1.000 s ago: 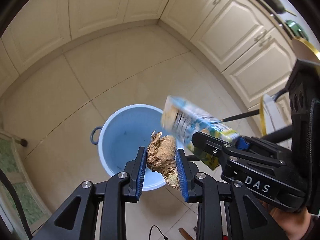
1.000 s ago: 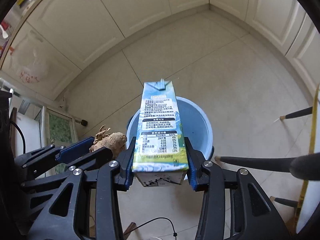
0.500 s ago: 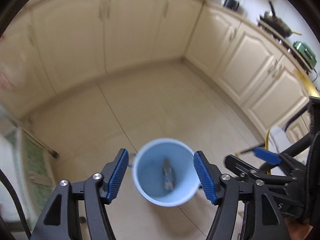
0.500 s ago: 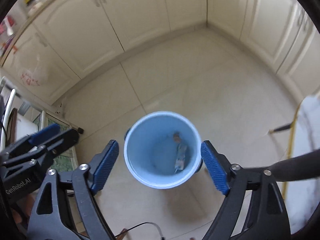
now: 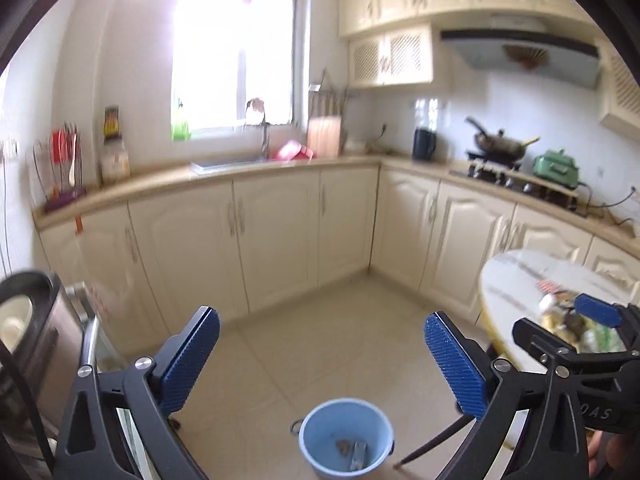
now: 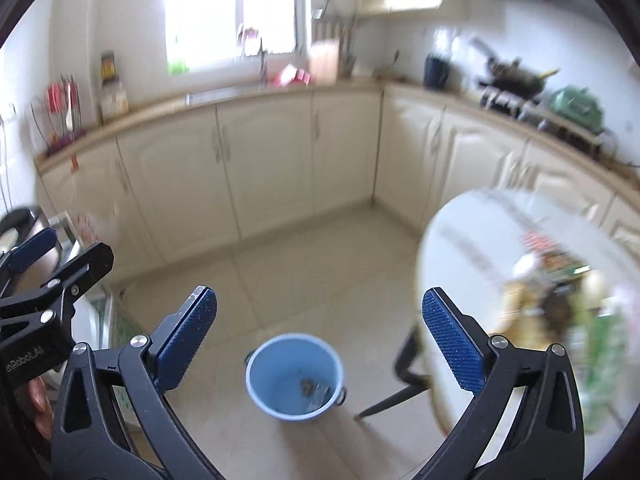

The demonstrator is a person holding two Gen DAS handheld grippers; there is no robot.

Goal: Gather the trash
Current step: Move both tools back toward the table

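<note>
Left wrist view: the left gripper and right gripper are both opening, jaws wide, nothing between them. Below stands the upright blue bucket, mouth upward, containing a brown scrap and a carton lying flat; its long axis is unreadable.

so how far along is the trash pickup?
Done: two pieces lie in the blue bucket. In hand: nothing; left gripper and right gripper are both opening with nothing between the jaws. Left: a blurred pile of scraps on the round table.
</note>
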